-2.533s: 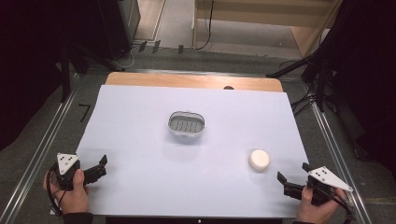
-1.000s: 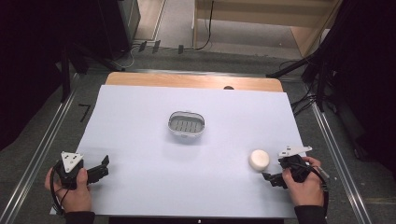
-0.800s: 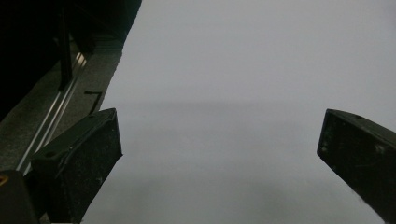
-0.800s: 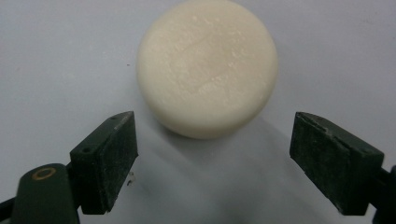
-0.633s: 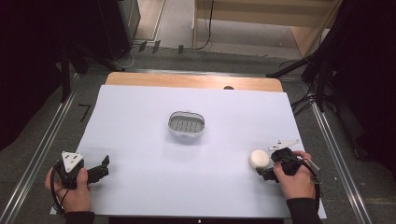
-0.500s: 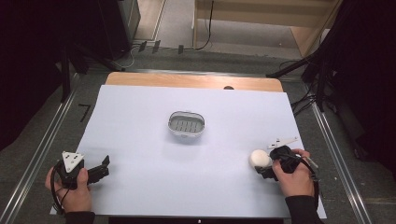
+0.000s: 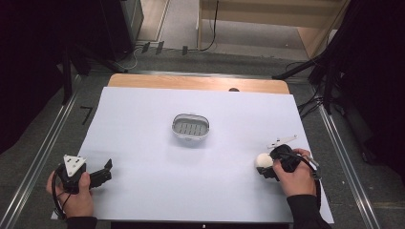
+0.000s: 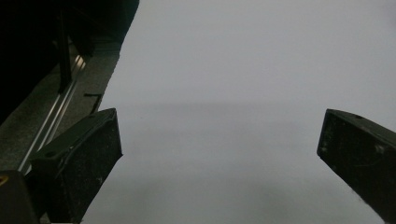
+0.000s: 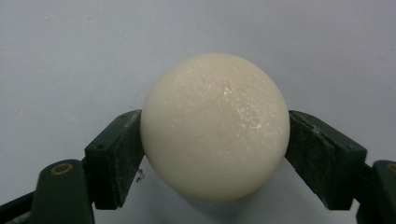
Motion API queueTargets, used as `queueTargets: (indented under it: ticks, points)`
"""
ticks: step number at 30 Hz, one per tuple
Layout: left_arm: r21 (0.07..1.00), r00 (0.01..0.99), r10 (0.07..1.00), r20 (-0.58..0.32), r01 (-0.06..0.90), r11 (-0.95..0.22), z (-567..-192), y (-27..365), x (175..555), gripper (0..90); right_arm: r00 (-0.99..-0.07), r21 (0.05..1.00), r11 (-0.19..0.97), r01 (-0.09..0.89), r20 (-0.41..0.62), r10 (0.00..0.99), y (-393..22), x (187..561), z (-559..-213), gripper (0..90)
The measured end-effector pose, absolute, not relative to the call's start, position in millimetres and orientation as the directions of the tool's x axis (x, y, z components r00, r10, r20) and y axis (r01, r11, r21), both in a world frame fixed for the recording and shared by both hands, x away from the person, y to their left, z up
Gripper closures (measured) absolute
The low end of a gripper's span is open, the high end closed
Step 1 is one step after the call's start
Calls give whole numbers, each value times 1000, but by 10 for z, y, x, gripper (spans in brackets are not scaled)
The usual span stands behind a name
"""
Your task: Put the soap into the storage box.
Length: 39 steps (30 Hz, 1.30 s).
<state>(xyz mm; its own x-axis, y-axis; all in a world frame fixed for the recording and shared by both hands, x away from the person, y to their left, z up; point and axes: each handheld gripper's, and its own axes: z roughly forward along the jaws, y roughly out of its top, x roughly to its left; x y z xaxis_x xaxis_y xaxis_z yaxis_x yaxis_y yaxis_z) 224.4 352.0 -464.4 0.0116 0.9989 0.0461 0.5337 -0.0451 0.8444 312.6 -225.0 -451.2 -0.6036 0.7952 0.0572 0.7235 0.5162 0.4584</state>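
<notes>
Now closing right gripper fingers against cream ball; left gripper fingers apart, empty. Could squirt out if pinched off-centre.

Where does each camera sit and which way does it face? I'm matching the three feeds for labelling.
High view: above the person's side, looking forward and down on the white sheet and metal dish; both hands show.
Left gripper view: rides the left gripper, looking along wide-apart fingers over bare sheet.
Right gripper view: rides the right gripper, whose closing fingers touch the cream ball.
Shared: the ball shows in high and right gripper views.
</notes>
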Motion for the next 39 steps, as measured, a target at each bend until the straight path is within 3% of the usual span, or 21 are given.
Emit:
queueTargets:
  ticks: [39]
  points:
    - [855,30,999,34,516,-45,-4642,3534,2224,1,-547,432,476,766,48,836,-2119,3211,-4499,240]
